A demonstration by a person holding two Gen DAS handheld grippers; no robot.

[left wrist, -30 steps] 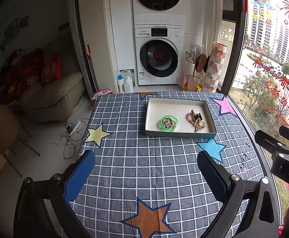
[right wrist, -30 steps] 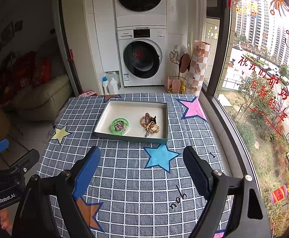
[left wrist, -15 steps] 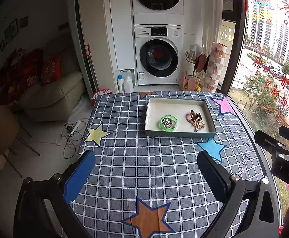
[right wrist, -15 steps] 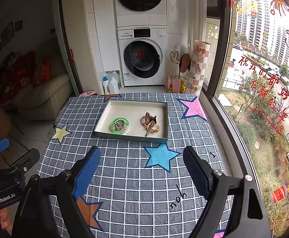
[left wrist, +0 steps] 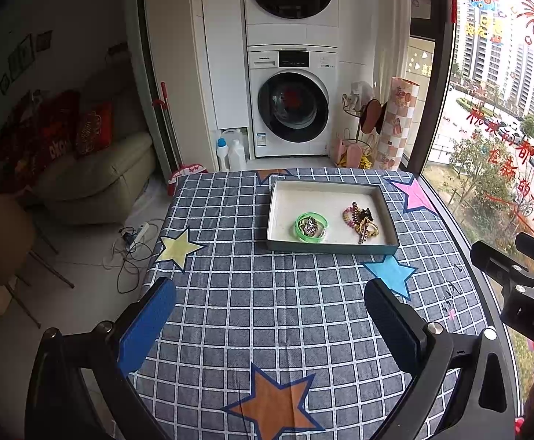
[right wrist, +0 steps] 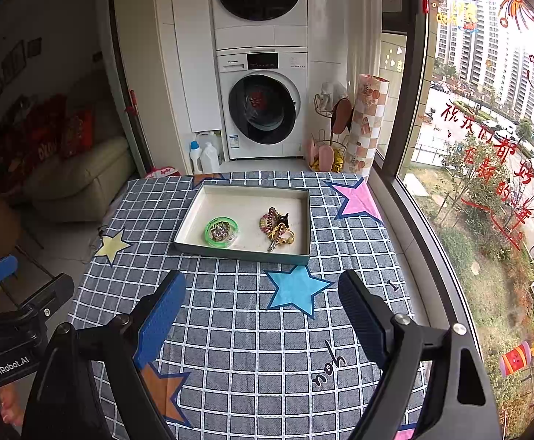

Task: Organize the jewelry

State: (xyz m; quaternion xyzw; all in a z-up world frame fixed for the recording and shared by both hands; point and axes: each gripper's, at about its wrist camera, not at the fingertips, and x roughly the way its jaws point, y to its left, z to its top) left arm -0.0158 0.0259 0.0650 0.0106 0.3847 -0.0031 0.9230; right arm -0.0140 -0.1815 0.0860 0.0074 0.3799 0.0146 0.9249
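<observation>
We look down on a worktop (left wrist: 274,308) covered by a blue-grey checked cloth printed with coloured stars. Toward its far end lies a shallow rectangular grey tray with a white floor (left wrist: 325,198) (right wrist: 245,198). Inside the tray, near its front wall, a translucent green bangle ringing a small silvery tangle (left wrist: 310,226) (right wrist: 221,232) sits left of a heap of pink beads, gold chain and a dark clip (left wrist: 361,218) (right wrist: 276,228); the two piles are apart. Beyond the tray stand a stacked white washer and dryer (left wrist: 292,99), with a cream sofa (left wrist: 98,179) off to its left and a tall window (right wrist: 487,117) to its right.

Our left tool (left wrist: 267,324) and right tool (right wrist: 259,310) both hover on the near side of the tray, jaws spread wide with nothing between them. Compared with a second ago, nothing differs: tools, tray and jewelry sit exactly as before.
</observation>
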